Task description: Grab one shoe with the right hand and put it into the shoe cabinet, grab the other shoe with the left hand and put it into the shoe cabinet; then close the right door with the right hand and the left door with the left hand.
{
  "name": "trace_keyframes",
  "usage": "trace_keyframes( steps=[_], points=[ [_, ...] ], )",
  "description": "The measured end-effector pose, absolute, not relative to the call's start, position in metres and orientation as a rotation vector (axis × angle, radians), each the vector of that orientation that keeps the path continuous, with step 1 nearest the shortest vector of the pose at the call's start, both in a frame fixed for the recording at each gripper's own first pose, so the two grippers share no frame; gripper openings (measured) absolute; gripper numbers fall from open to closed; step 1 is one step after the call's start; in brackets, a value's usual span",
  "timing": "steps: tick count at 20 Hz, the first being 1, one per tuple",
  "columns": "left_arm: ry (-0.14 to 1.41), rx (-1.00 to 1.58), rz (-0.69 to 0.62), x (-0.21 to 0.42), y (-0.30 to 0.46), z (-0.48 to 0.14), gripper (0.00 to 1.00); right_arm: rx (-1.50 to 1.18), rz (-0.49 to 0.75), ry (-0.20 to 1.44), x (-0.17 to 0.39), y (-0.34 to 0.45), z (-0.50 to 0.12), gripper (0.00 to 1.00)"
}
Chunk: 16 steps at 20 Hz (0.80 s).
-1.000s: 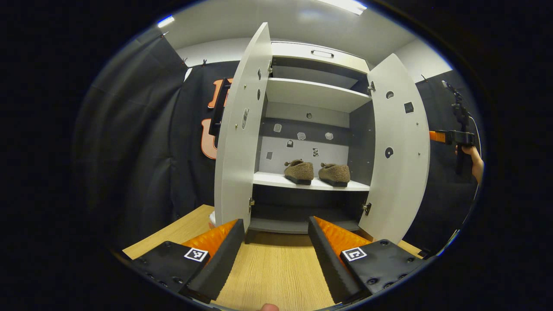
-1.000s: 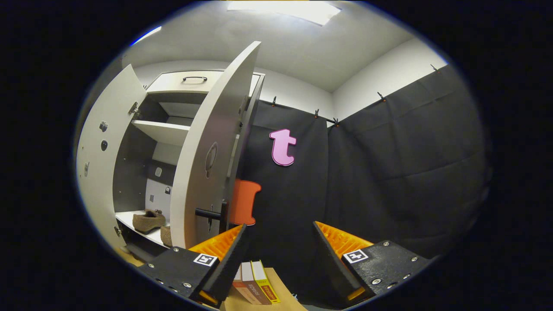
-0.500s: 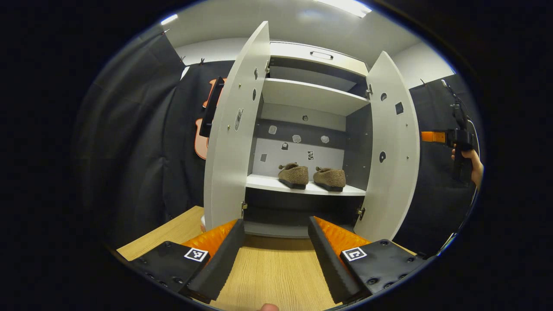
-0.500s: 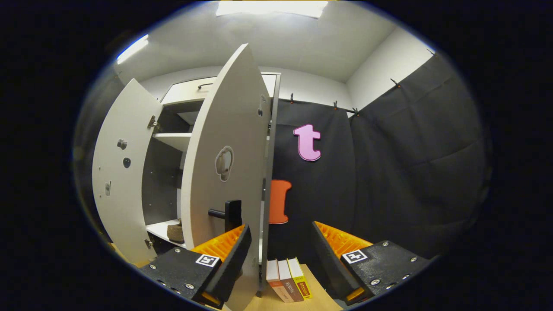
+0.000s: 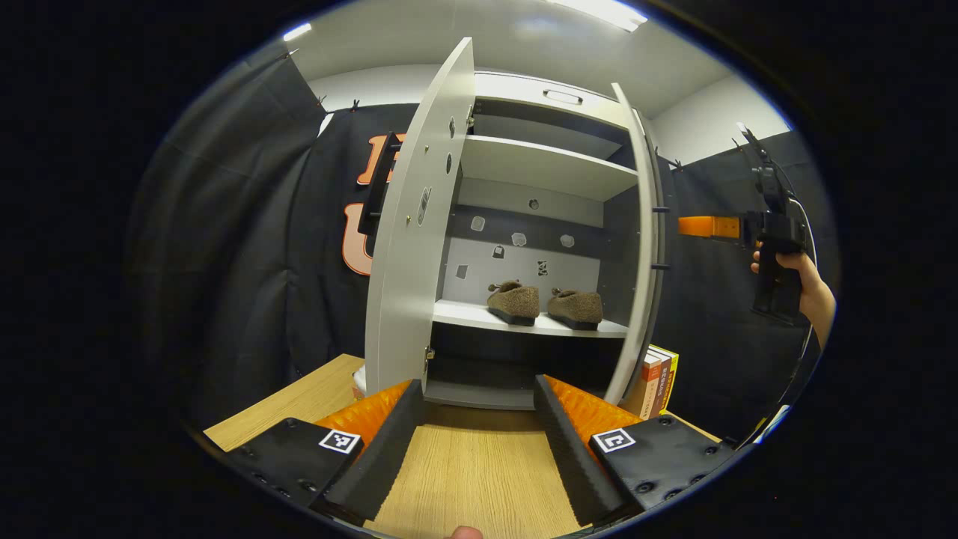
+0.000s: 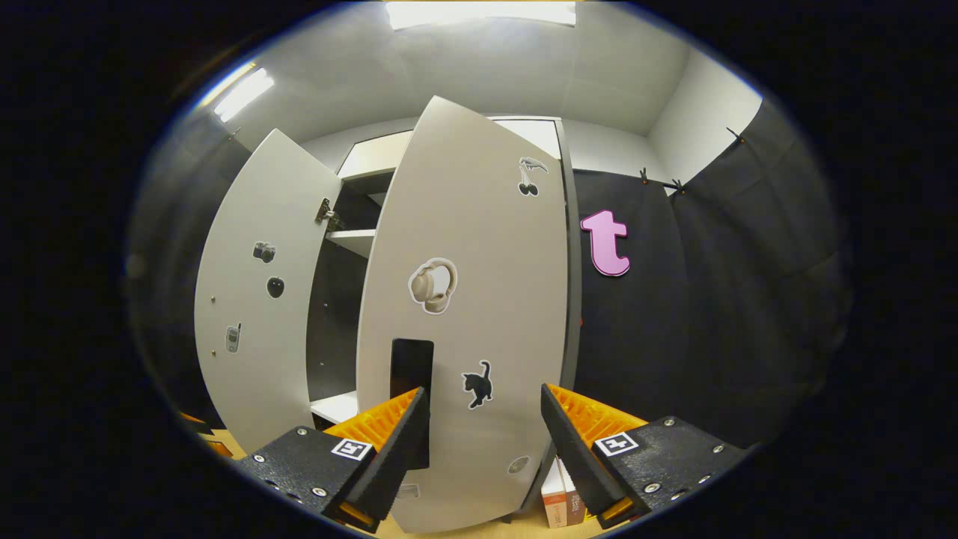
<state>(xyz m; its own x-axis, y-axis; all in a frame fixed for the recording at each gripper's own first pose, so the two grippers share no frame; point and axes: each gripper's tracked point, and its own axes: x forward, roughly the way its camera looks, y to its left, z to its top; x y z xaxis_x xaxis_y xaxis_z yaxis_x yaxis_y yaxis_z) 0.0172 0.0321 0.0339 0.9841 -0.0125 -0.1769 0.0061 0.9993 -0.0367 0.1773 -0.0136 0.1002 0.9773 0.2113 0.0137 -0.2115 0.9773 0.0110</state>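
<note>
Two brown fuzzy shoes (image 5: 515, 301) (image 5: 576, 307) stand side by side on the middle shelf of the white shoe cabinet (image 5: 539, 161). Its left door (image 5: 408, 224) stands wide open. The right door (image 5: 644, 247) shows edge-on in the left gripper view, partly swung in. My left gripper (image 5: 479, 442) is open over the wooden table, well back from the cabinet. My right gripper (image 6: 483, 442) is open and faces the right door's outer face (image 6: 471, 314), with the black handle (image 6: 411, 374) by its left finger. A hand (image 5: 812, 288) holds the right gripper (image 5: 692, 226) just right of that door.
Several books (image 5: 657, 378) stand upright on the table right of the cabinet, behind the right door's lower edge (image 6: 563, 498). The wooden table (image 5: 471, 479) runs from my left gripper to the cabinet's base. Black cloth walls close in on both sides.
The right door has swung from wide open to partly shut. My right gripper has moved round to face its outer side. The left gripper has barely shifted.
</note>
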Motion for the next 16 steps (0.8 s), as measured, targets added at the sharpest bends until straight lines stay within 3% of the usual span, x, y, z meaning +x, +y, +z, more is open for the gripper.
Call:
trace_keyframes(
  steps=[4,5,7,11,12,13,16],
  points=[
    [0.161,-0.025,-0.001,0.012,0.033,0.039,0.97,-0.012,0.242,0.005,0.187,0.008,0.090,0.96],
    [0.160,-0.025,-0.002,0.012,0.033,0.039,0.99,-0.022,0.248,0.004,0.191,0.012,0.088,0.90],
    [0.162,-0.028,-0.001,0.012,0.032,0.039,0.97,-0.050,0.236,-0.003,0.202,0.013,0.081,0.94],
    [0.158,-0.030,0.001,0.012,0.033,0.042,0.97,-0.040,0.259,0.015,0.217,0.027,0.070,0.90],
    [0.162,-0.029,0.002,0.012,0.033,0.040,0.97,-0.041,0.259,0.017,0.222,0.029,0.068,0.96],
    [0.165,-0.027,0.003,0.012,0.034,0.039,0.97,-0.042,0.255,0.021,0.224,0.031,0.067,0.92],
    [0.159,-0.021,0.006,0.012,0.036,0.043,0.97,-0.048,0.234,0.037,0.234,0.039,0.065,0.91]
  ],
)
